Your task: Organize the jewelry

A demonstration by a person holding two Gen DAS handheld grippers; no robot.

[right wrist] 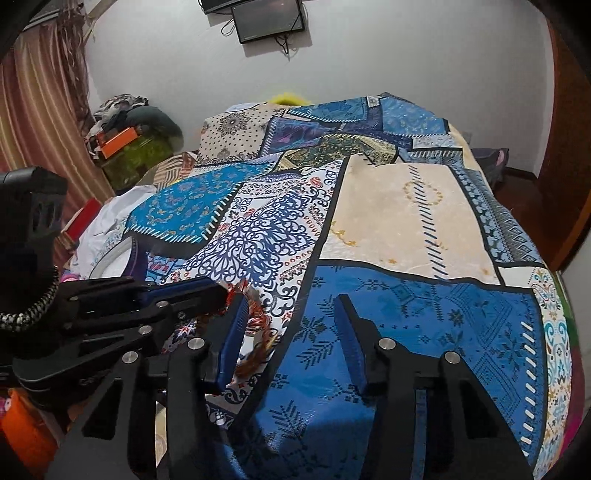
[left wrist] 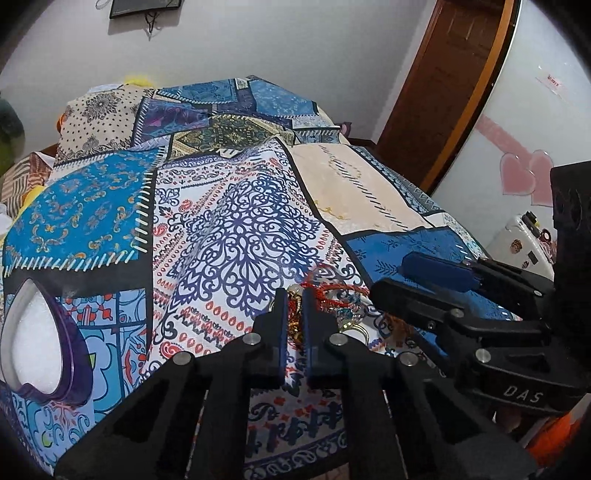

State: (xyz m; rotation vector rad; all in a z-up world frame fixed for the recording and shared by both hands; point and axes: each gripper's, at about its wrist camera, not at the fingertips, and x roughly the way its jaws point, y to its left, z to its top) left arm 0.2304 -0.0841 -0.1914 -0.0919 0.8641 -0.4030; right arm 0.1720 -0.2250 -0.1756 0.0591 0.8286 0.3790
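Jewelry (left wrist: pixel 325 295), a tangle of red cord and gold-coloured pieces, lies on the patchwork bedspread (left wrist: pixel 236 206) near the bed's front edge, at about 6 o'clock in the left wrist view. The left gripper (left wrist: pixel 294 306) has its jaws pinched nearly closed on part of that tangle. The right gripper (right wrist: pixel 291 317), coming in at 3 o'clock in the left view, stands half open over a blue patch, its pads pressing on nothing; the red cords (right wrist: pixel 255 314) sit just beside its left finger. A purple heart-shaped box (left wrist: pixel 40 332) with white lining rests on the spread at 8 o'clock. Behind the bed is a white wall with a dark screen (right wrist: pixel 269 18) at 12 o'clock, striped curtains (right wrist: pixel 40 110) at 10 o'clock, and a brown wooden door (left wrist: pixel 443 74) at 2 o'clock.
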